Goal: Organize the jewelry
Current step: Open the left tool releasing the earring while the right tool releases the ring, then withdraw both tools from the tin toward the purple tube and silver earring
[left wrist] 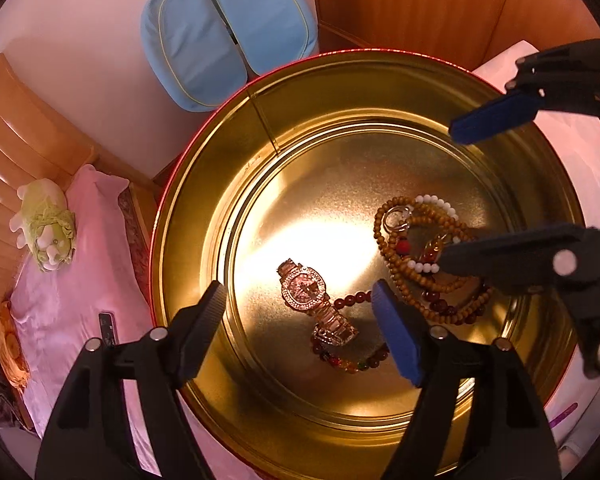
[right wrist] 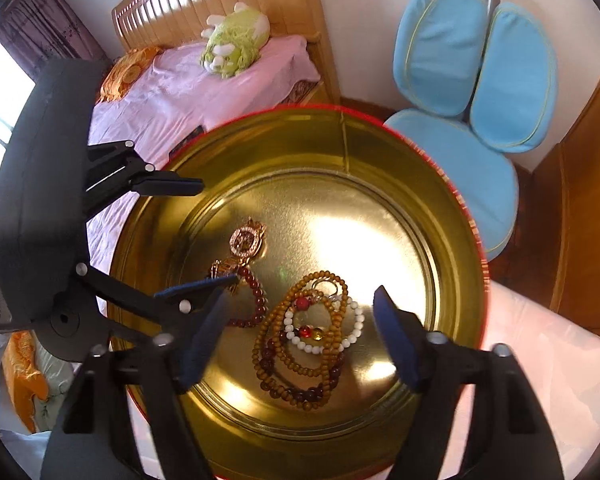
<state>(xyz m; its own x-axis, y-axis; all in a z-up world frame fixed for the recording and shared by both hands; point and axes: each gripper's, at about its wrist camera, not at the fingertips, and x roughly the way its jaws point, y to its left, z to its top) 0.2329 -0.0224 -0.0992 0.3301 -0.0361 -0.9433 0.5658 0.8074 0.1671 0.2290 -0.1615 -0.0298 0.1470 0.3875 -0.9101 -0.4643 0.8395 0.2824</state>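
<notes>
**Operator:** Nearest my lens are the black arms and blue pads of the left gripper (left wrist: 298,308), spread wide with nothing between them. It hangs over the gold tin (left wrist: 204,208), pointing steeply down, and the watch (left wrist: 305,293) lies on the tin floor right under the gap.

**Second:** And the other one?

**Operator:** Same story. I read the right gripper (right wrist: 300,334) as wide apart and empty, poised above the bead pile (right wrist: 304,344): tan wooden beads, a white strand and dark red ones, all looped together on the floor of the tin. No pad touches any of it.

**Second:** Why both over the tin?

**Operator:** My guess is that it's the collecting box. The pieces sit loose inside, the watch and a mixed-colour bracelet (left wrist: 350,358) to one side, the beads on the other, so each claw covers its own share without crossing.

**Second:** Anything further out?

**Operator:** Beyond the red rim I see a bed with a pink sheet (right wrist: 188,92) and a green plush toy (right wrist: 234,40), plus a blue padded chair (right wrist: 472,64) by the wall. I see no jewelry outside the tin, so the sorting looks close to finished.
</notes>
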